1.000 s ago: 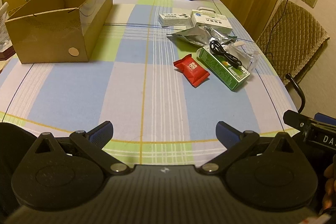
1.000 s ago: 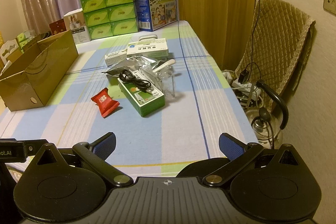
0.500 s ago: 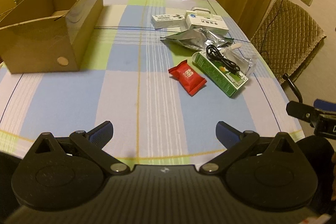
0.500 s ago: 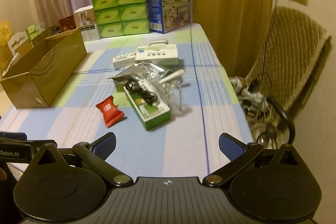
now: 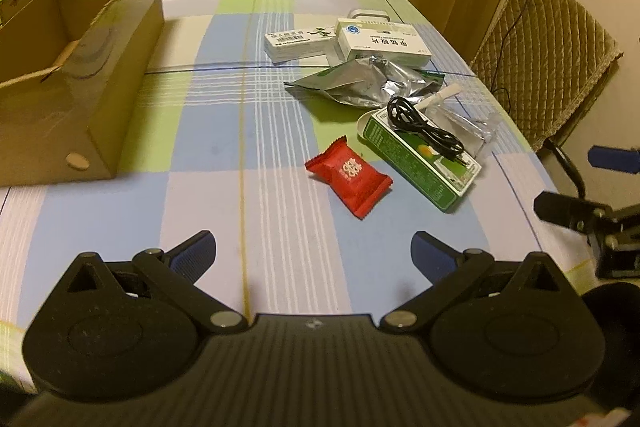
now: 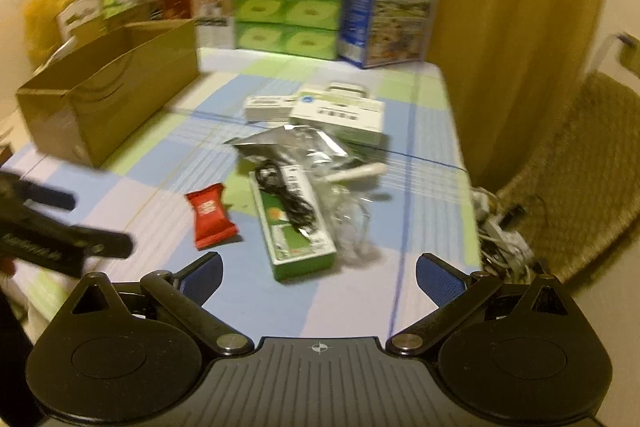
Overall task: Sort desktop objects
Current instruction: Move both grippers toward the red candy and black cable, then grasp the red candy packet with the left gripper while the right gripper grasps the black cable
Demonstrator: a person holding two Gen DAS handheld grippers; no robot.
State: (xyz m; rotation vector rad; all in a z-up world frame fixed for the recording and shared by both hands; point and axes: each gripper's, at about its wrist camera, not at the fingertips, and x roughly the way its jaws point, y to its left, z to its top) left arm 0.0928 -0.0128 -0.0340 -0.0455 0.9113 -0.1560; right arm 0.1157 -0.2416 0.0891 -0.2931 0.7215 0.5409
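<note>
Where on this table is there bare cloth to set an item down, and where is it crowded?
Bare cloth lies between the cardboard box and the red packet, and along the near edge before the open left gripper. Crowded: the right side, where green box, black cable, foil pouch and white boxes cluster.

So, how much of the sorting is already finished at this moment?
Nothing looks sorted yet. The part of the cardboard box that shows holds nothing. In hand: nothing; the left hand-held gripper and right hand-held gripper are both open and hold nothing. Left on the table: the red packet, the green box with the black cable on it, the foil pouch and two white boxes.
</note>
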